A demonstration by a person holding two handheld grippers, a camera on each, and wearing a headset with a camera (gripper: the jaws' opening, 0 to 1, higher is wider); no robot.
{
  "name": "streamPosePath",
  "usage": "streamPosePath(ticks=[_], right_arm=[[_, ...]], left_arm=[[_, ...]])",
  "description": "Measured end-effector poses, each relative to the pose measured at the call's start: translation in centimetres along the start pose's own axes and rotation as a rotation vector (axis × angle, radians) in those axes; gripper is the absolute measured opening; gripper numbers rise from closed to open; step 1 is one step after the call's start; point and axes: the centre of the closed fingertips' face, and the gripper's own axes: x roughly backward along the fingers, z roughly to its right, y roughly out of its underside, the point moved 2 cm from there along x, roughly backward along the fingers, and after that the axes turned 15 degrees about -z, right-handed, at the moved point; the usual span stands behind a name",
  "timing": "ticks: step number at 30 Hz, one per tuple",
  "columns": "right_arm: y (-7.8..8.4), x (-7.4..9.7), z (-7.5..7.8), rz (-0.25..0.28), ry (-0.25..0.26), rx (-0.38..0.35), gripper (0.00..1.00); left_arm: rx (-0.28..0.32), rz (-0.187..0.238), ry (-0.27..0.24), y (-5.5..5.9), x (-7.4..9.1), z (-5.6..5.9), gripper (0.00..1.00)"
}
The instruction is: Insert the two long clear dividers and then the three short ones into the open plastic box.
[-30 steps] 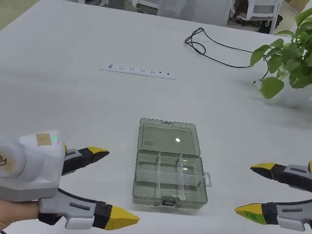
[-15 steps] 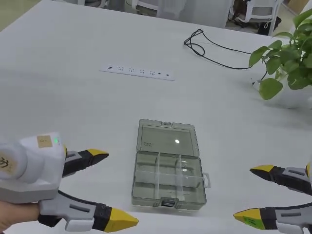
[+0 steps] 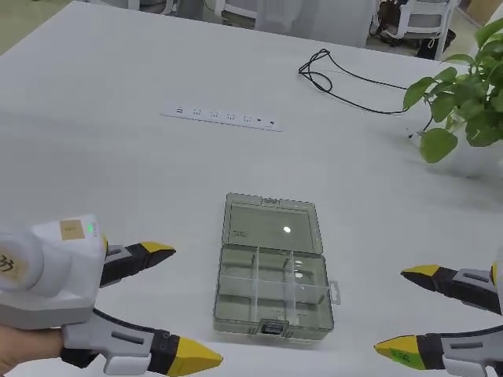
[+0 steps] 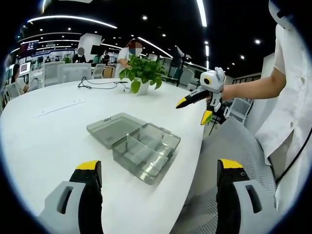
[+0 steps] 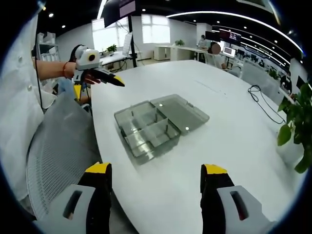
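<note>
Since both tools are empty, what matters is where the plastic box (image 3: 271, 267) lies relative to them. In the head view it sits on the white bench (image 3: 118, 173) between the two. It lies toward 2 o'clock from the left tool (image 3: 192, 305) and toward 10 o'clock from the right tool (image 3: 391, 309), touching neither. The left tool's nearer jaw tip looks slightly closer to the box's front corner than anything on the right tool.

The box is open, with its lid laid flat on the 12 o'clock side and its tray toward the person at 6 o'clock. The tray's long axis runs from 9 to 3 o'clock. Clear dividers (image 3: 289, 283) already seem to stand inside the tray and split it into compartments, though how many there are is too faint to count. I can make out no loose divider on the bench.

Both tools have their jaws spread wide and hold nothing. In each gripper view the box lies ahead at about 12 o'clock, framed between that tool's own jaws, so either could go straight forward to it.

My guess is that the fitting is largely done. A power strip (image 3: 224, 116) lies well beyond the box at 11 o'clock.
</note>
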Motion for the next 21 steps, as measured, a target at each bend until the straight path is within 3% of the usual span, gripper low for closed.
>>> streamPosePath(ticks=[21], right_arm=[[0.22,0.08,0.52,0.000,0.002,0.017,0.76]], left_arm=[[-0.001,0.002,-0.001,0.09,-0.01,0.26,1.00]])
